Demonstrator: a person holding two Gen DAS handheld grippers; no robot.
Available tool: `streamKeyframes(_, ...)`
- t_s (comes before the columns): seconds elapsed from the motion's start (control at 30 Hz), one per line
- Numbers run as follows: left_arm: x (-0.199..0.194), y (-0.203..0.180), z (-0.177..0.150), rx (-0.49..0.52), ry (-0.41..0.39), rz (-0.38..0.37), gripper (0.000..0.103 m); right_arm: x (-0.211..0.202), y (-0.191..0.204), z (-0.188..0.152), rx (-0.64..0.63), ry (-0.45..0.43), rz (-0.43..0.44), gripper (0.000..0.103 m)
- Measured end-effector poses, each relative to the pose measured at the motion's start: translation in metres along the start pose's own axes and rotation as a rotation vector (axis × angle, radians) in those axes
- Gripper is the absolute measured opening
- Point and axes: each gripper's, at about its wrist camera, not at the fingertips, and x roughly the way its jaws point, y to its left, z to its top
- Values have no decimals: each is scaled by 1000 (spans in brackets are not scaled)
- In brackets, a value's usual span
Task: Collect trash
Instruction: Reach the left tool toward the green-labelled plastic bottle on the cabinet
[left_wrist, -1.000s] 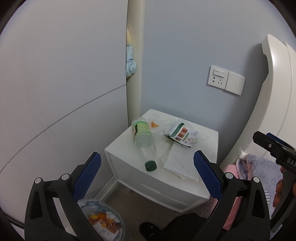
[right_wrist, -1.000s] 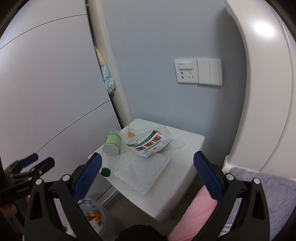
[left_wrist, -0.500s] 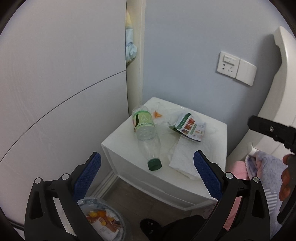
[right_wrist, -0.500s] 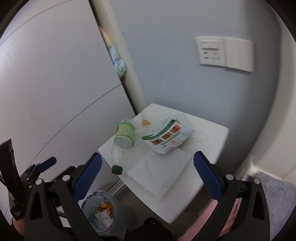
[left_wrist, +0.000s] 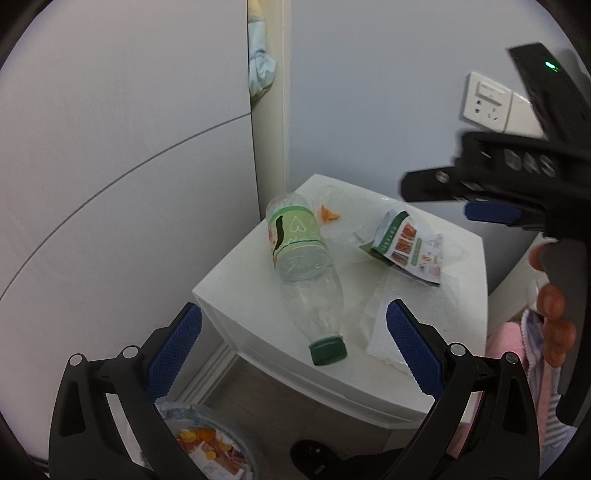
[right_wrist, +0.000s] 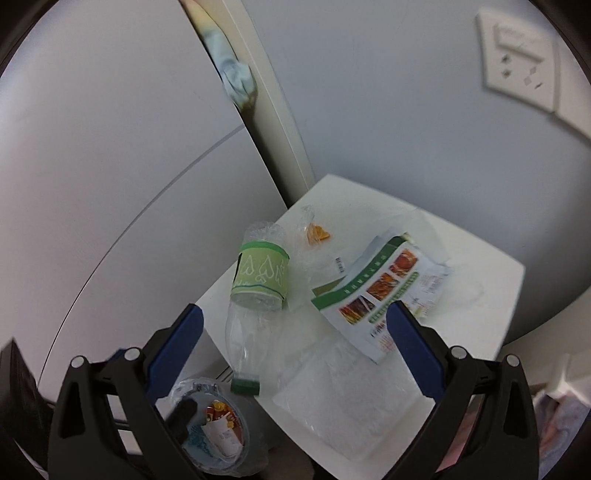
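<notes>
A clear plastic bottle (left_wrist: 301, 269) (right_wrist: 255, 295) with a green label and green cap lies on its side on a white nightstand (left_wrist: 251, 295) (right_wrist: 491, 291). Beside it lie a green-and-white snack packet (left_wrist: 410, 249) (right_wrist: 380, 291), a crumpled white tissue (left_wrist: 410, 310) (right_wrist: 340, 380) and clear plastic wrap with an orange scrap (left_wrist: 327, 216) (right_wrist: 317, 233). My left gripper (left_wrist: 293, 349) hangs open just short of the bottle's cap. My right gripper (right_wrist: 295, 345) is open above the bottle neck and tissue; in the left wrist view its fingers (left_wrist: 491, 213) hover over the packet.
A lined trash bin (left_wrist: 207, 443) (right_wrist: 218, 428) holding wrappers stands on the floor left of the nightstand. A wardrobe door (left_wrist: 110, 166) is at left, a wall socket (left_wrist: 487, 99) (right_wrist: 517, 59) behind. Pink and striped bedding (left_wrist: 517, 350) lies at right.
Both grippers have moved in closer to the nightstand. The right gripper swung up and over the packet, now large in the left wrist view. Nothing on the nightstand has shifted.
</notes>
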Motion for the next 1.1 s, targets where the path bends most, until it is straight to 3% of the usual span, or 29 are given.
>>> streamKeyframes(0.37,49,18,6,-76,75,-30,97,88,25,43,37,199,55,97)
streamKeyframes(0.73,79,18,12,-46,155,-13,97,146,42,67,38,341,6,95)
streamKeyframes(1.1,94,18,9,-41,203,-34,83,171,60,71,-11,393,-17,77)
